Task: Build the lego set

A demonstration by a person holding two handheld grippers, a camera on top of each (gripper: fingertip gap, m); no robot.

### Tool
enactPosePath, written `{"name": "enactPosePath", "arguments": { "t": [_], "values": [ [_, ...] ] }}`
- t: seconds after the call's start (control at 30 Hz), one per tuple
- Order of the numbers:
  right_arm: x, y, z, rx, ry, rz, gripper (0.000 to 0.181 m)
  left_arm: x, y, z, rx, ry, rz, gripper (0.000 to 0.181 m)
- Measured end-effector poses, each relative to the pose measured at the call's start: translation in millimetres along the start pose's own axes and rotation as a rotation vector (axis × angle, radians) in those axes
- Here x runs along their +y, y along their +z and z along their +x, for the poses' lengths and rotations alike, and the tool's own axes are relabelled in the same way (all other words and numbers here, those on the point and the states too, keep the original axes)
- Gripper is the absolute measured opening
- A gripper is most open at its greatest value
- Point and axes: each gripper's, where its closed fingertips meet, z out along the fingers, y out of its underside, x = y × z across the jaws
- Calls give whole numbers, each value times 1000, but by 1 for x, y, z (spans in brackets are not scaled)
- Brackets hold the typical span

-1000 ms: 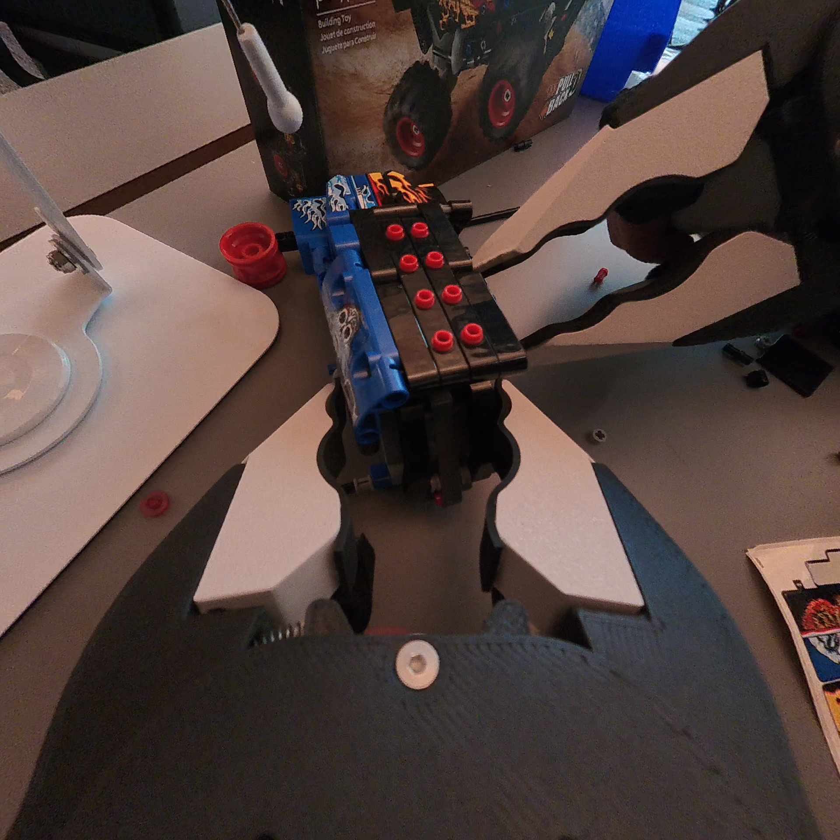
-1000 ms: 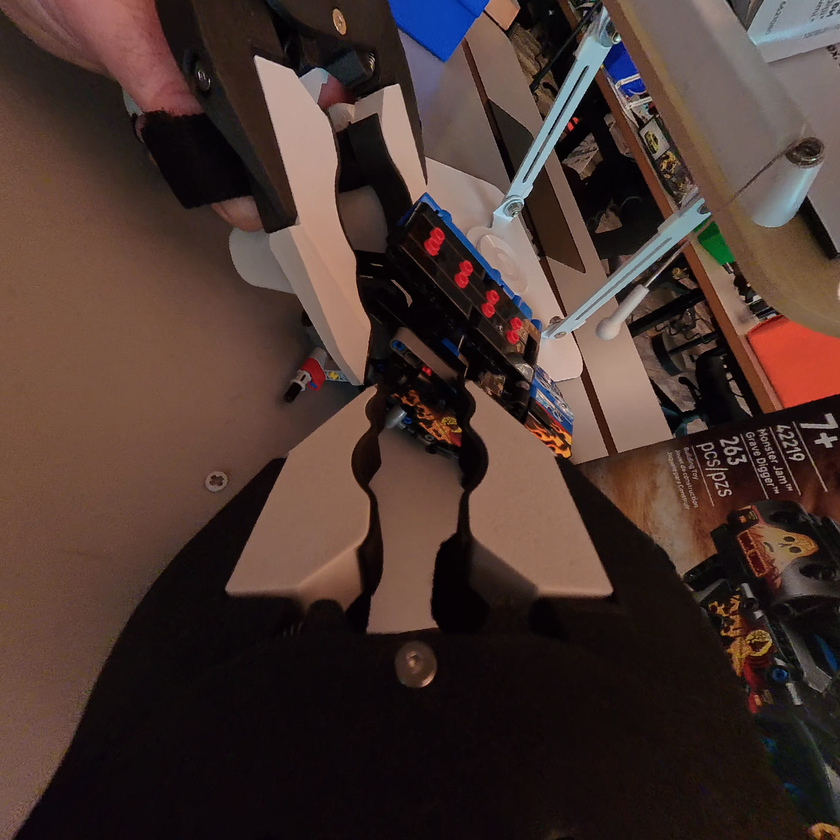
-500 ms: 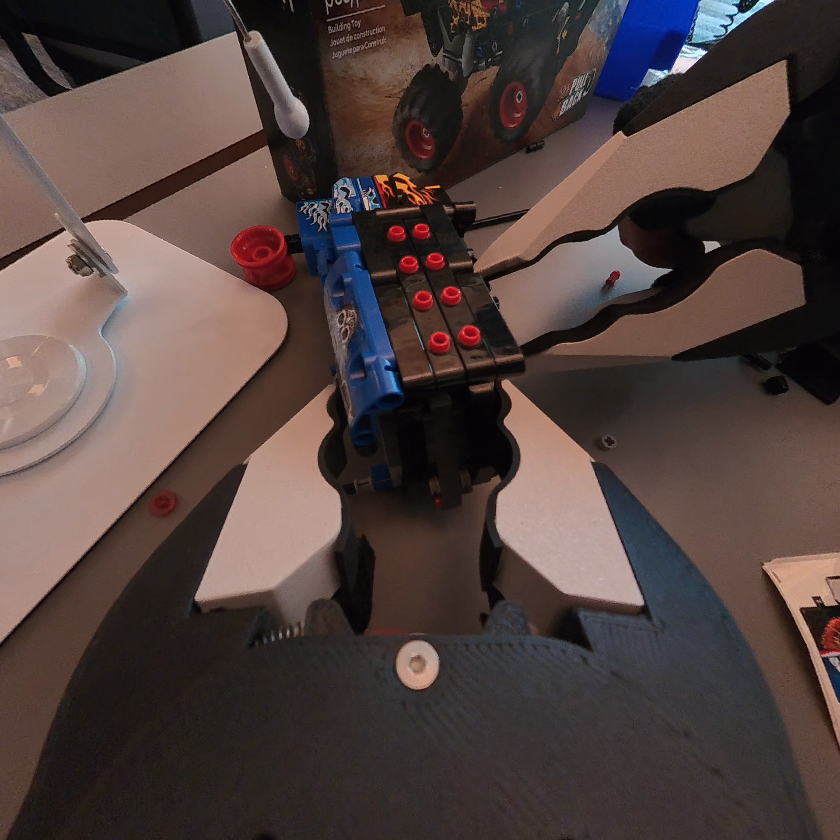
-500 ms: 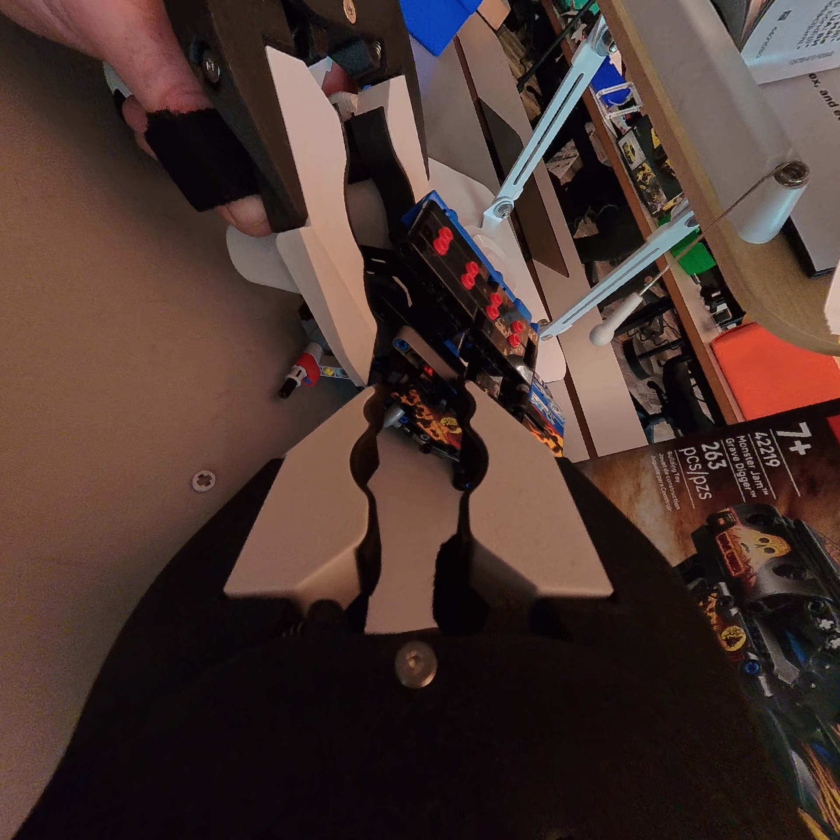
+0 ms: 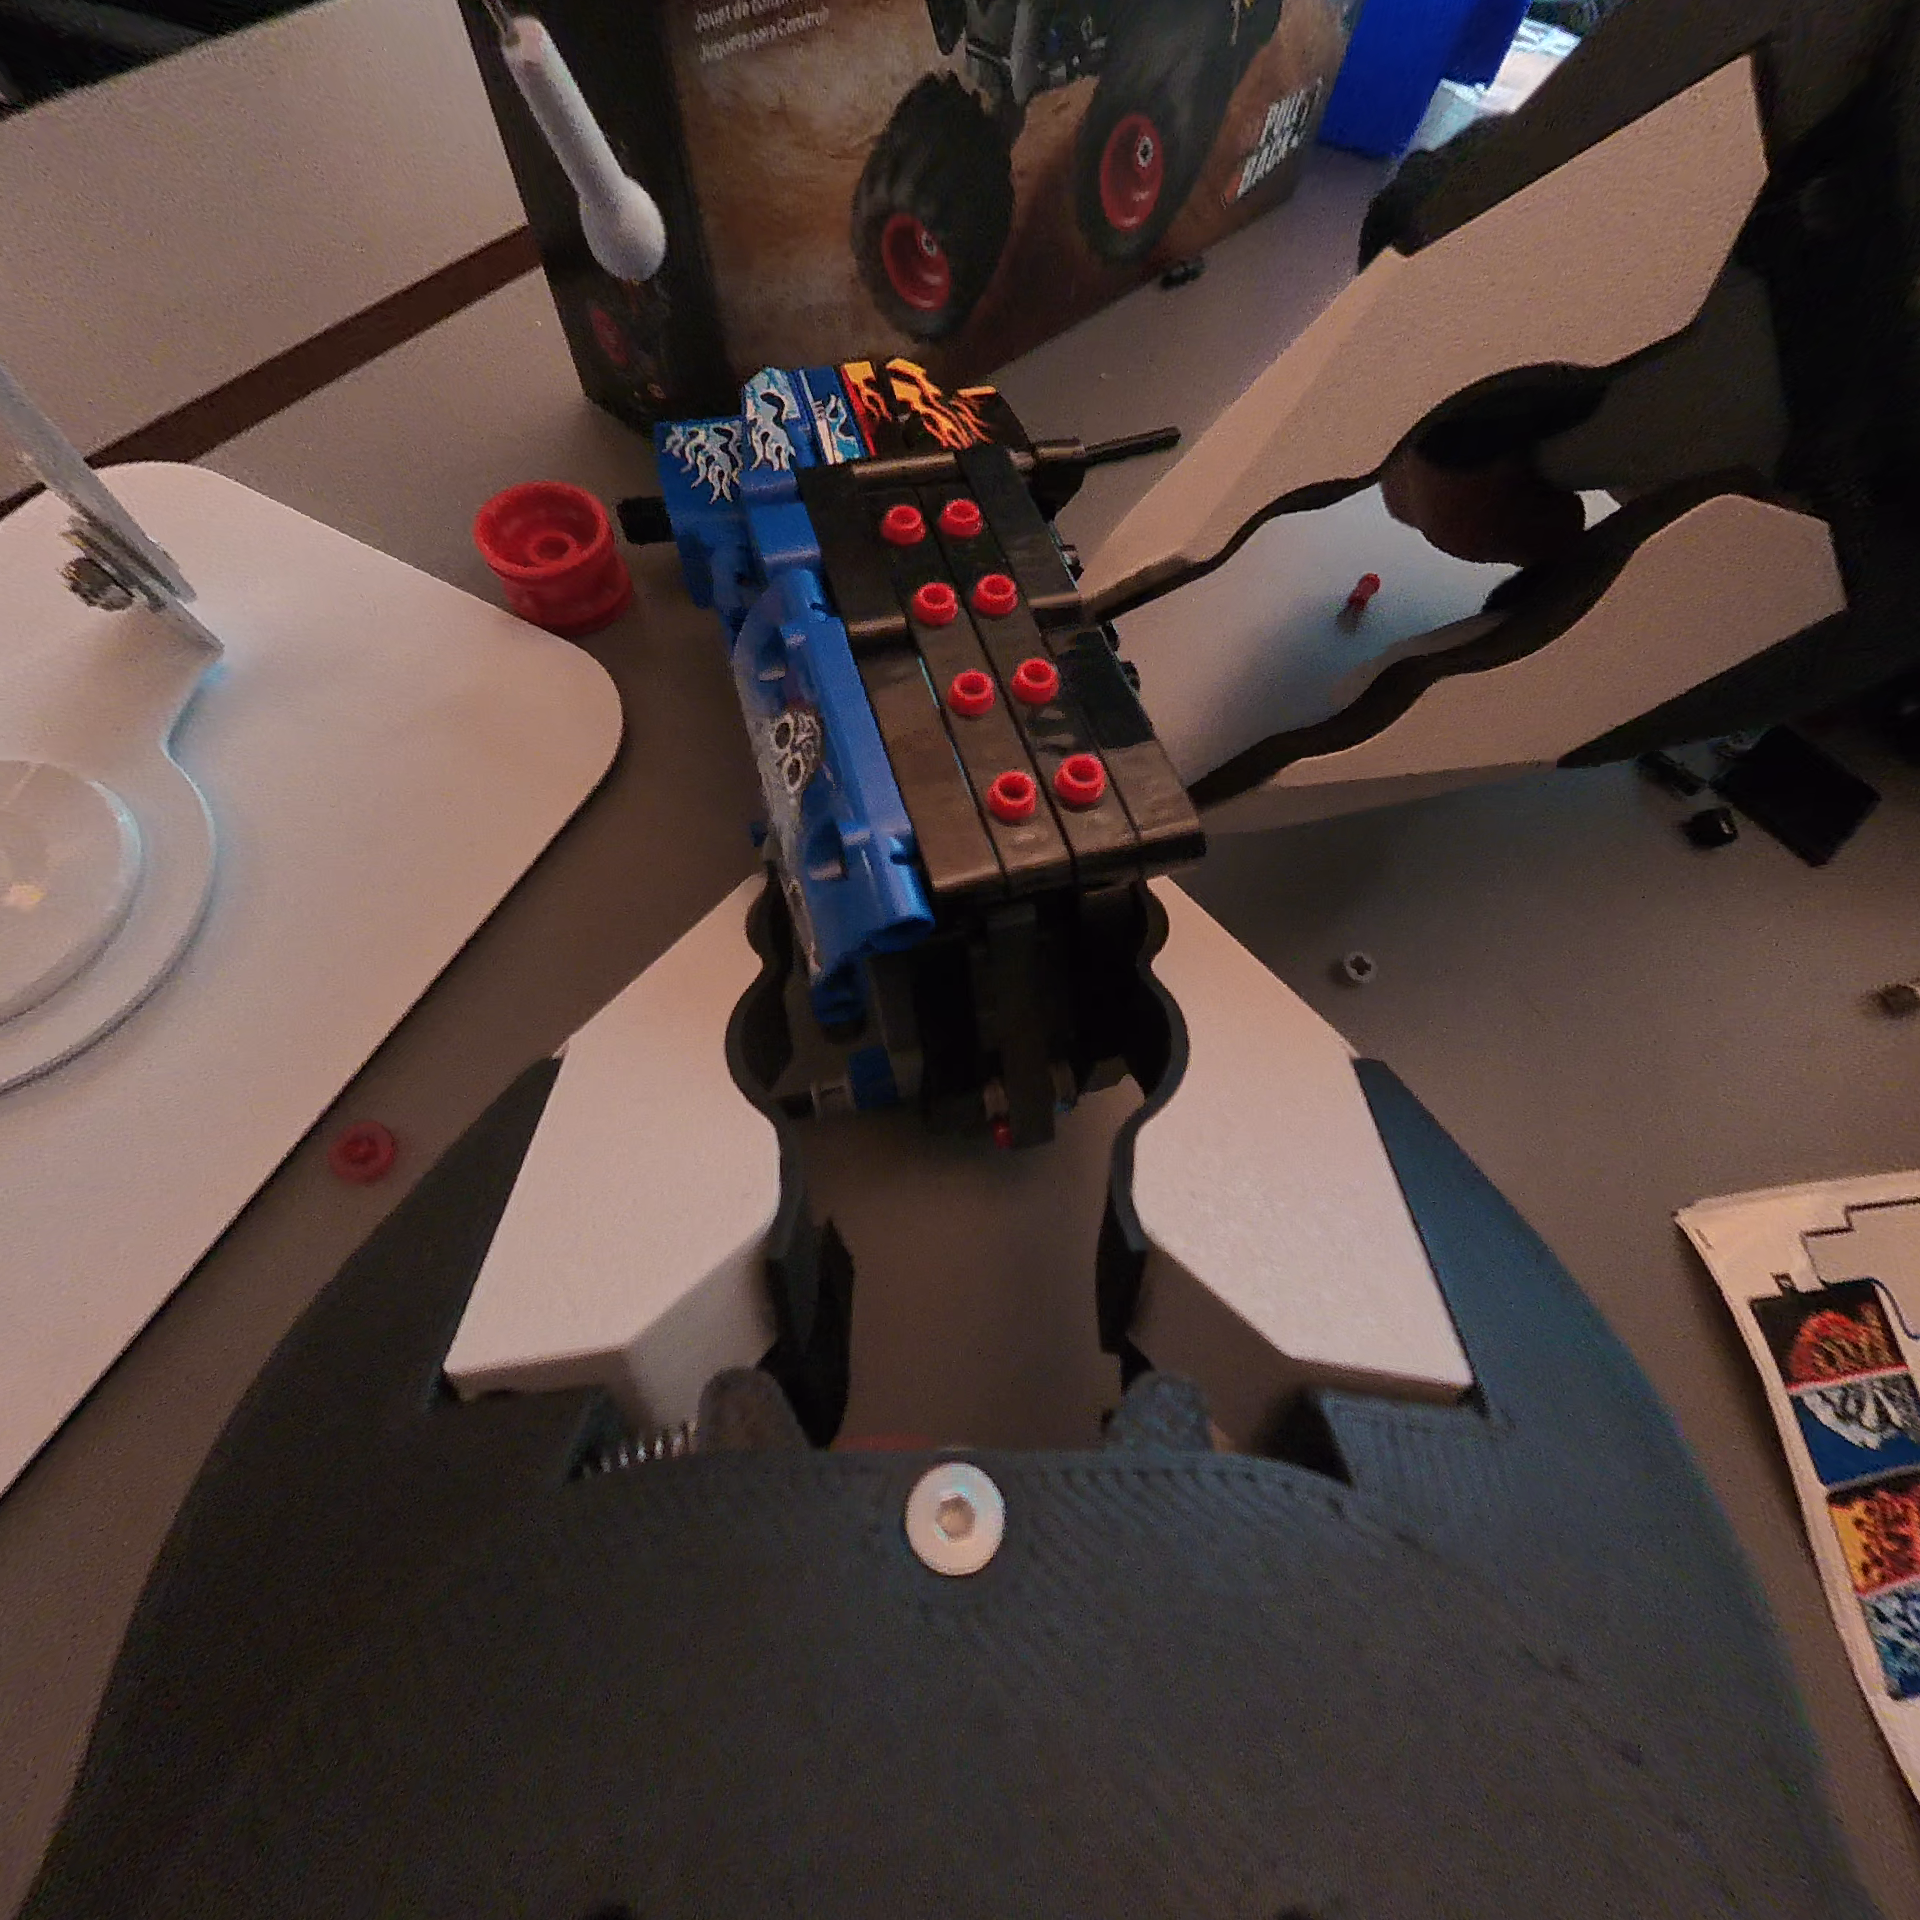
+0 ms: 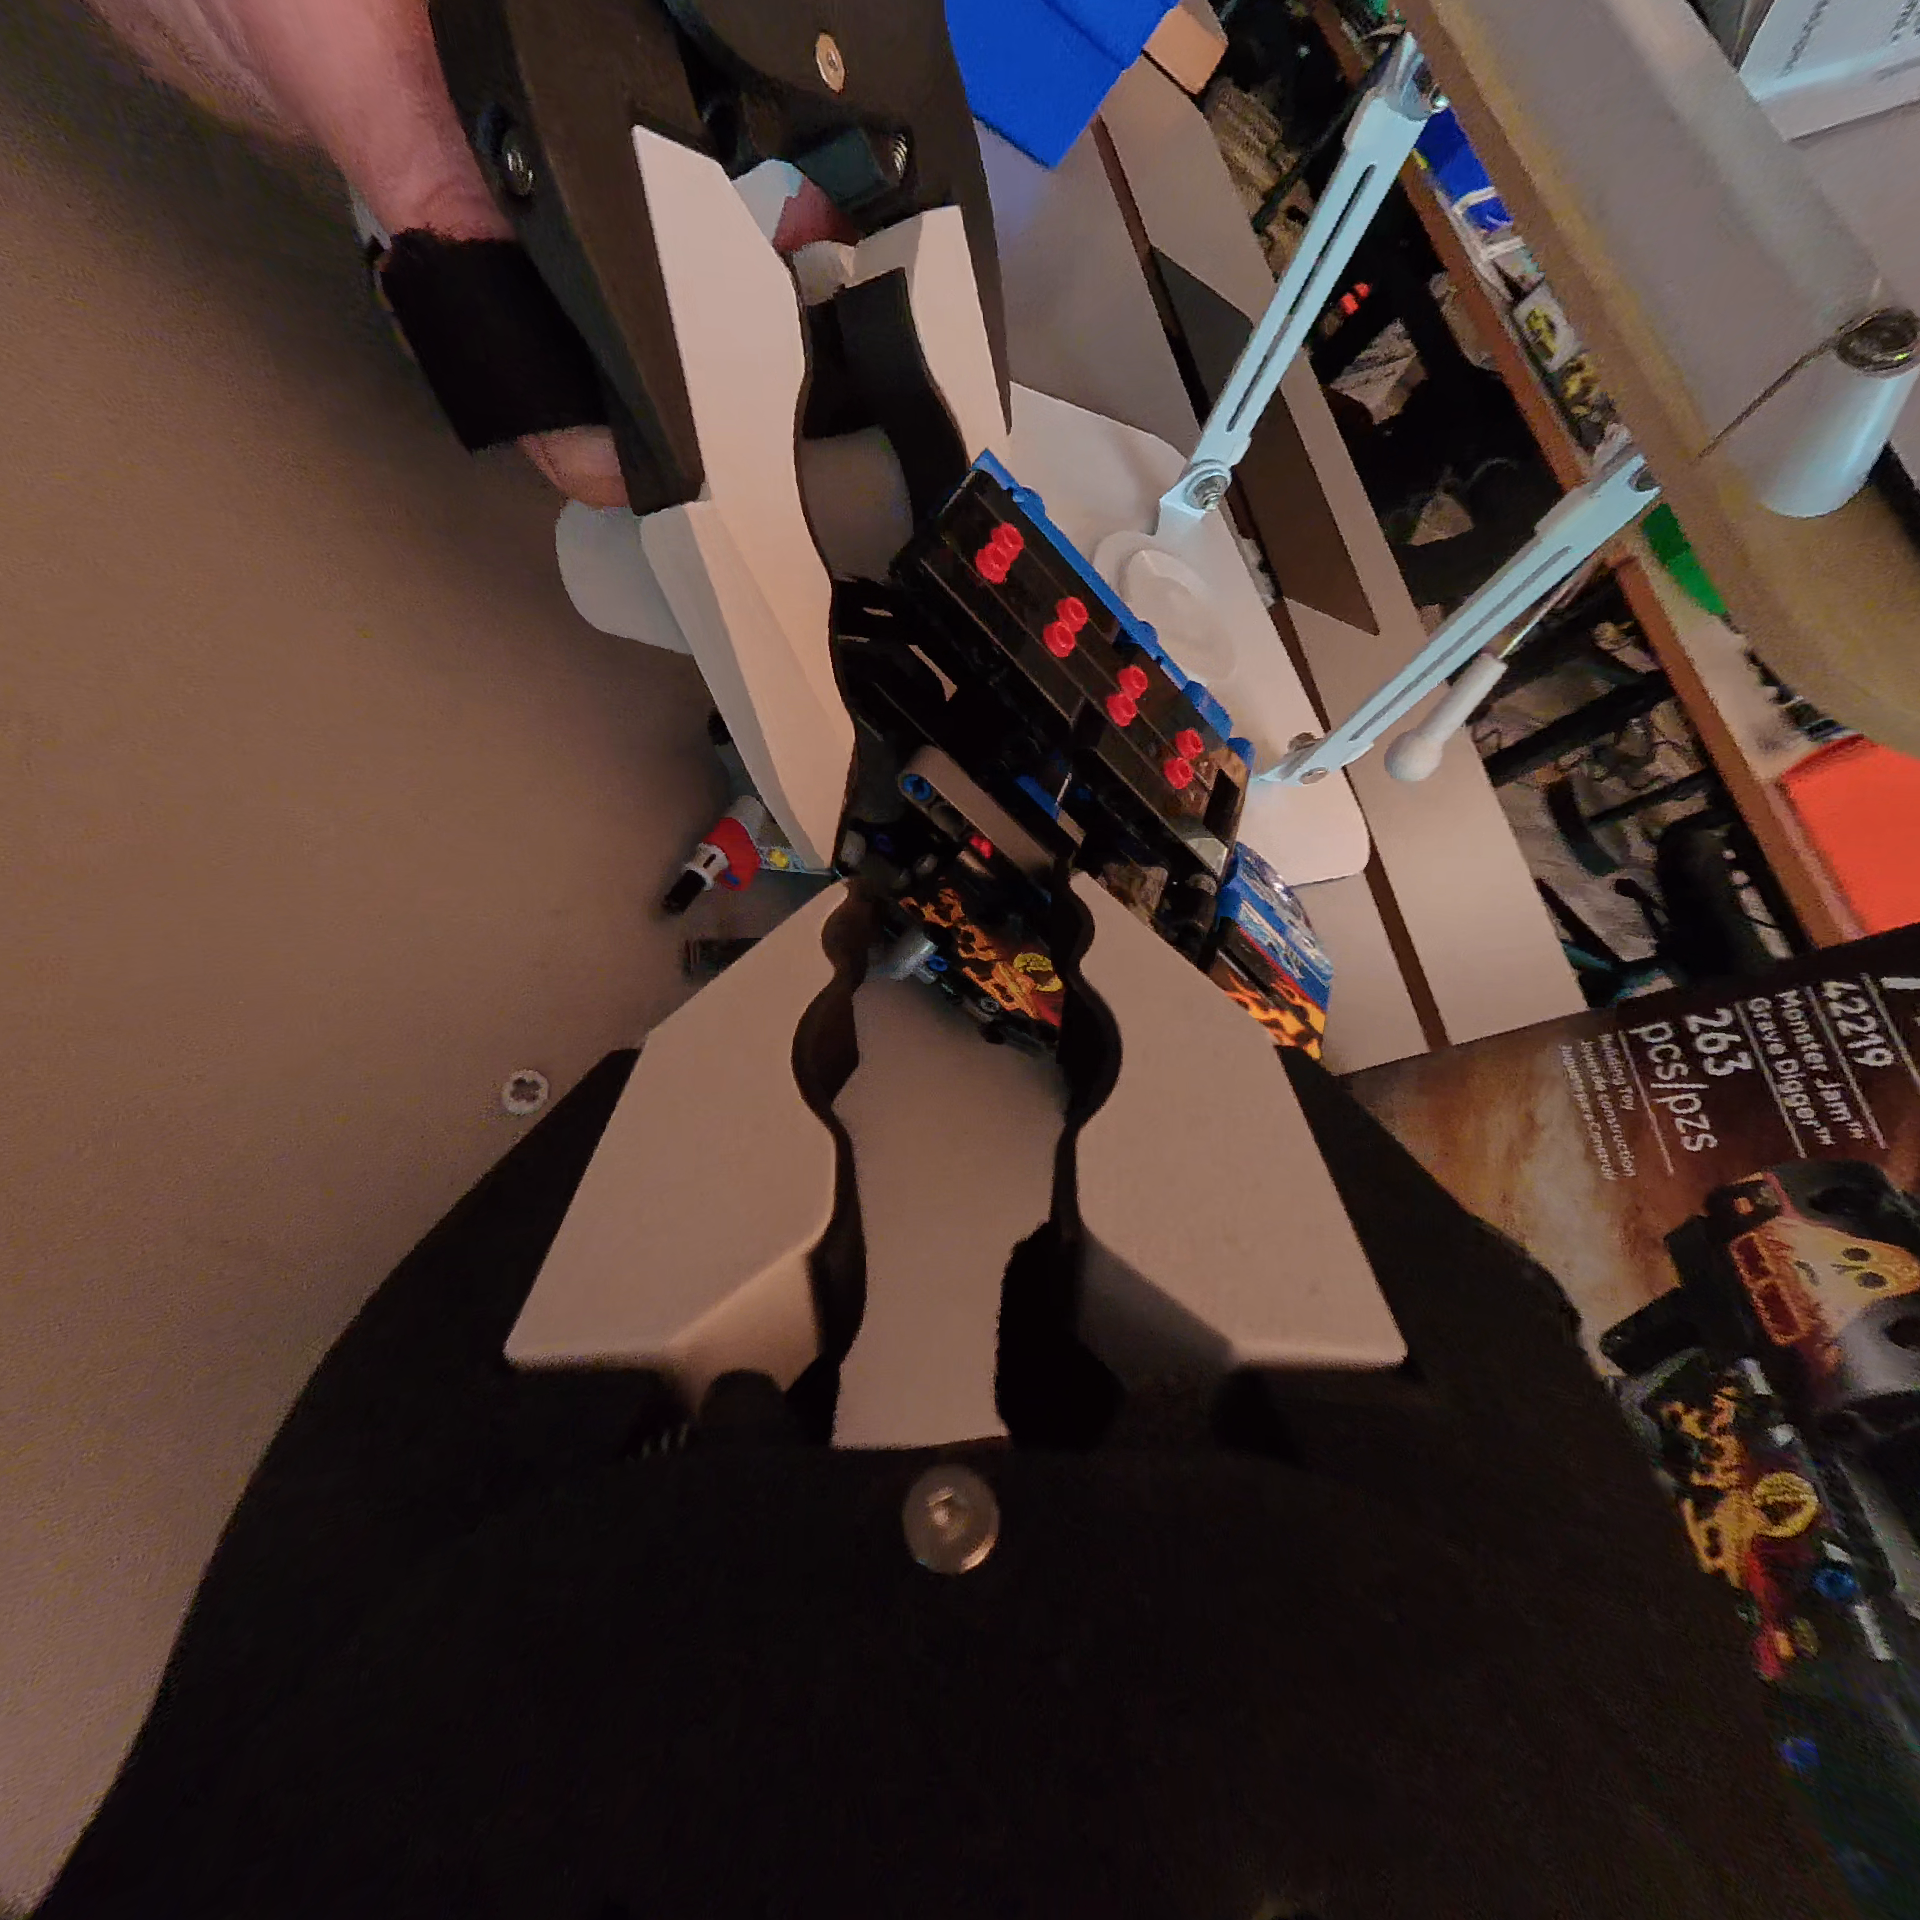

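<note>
The partly built lego model has black beams with red pins on top and blue stickered side panels. It is held just above the grey table. My left gripper is shut on its near end. My right gripper comes in from the right, with its two fingertips against the model's right side. In the right wrist view my right gripper is shut on the flame-stickered side of the model. There the left gripper's white fingers reach down from the top, held by a hand.
The lego box stands just behind the model. A red wheel hub and a white stand base lie to the left. A sticker sheet lies at the right edge. Small loose parts and a red stud lie on the table. The red stud lies around 9 cm away from my left fingertips.
Both grippers keep their hold on the model. The model and grippers have shifted slightly toward the box, and the right wrist view has tilted a little.
</note>
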Motion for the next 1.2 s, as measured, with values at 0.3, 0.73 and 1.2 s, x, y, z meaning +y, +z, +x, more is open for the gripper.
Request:
{"name": "enactPosePath", "arguments": {
  "t": [0.3, 0.73, 1.2],
  "values": [
    [-6, -24, -11, -169, 75, -163, 34, 6, -11, -10, -56, -1, -25, 56],
    [21, 10, -54, -159, 547, -401, 8, 23, -22, 0, -4, -62, -134, 57],
    [21, 3, -60, -89, 556, -414, 20, 51, -40, 36, 219, 6, -307, 50]
  ]
}}
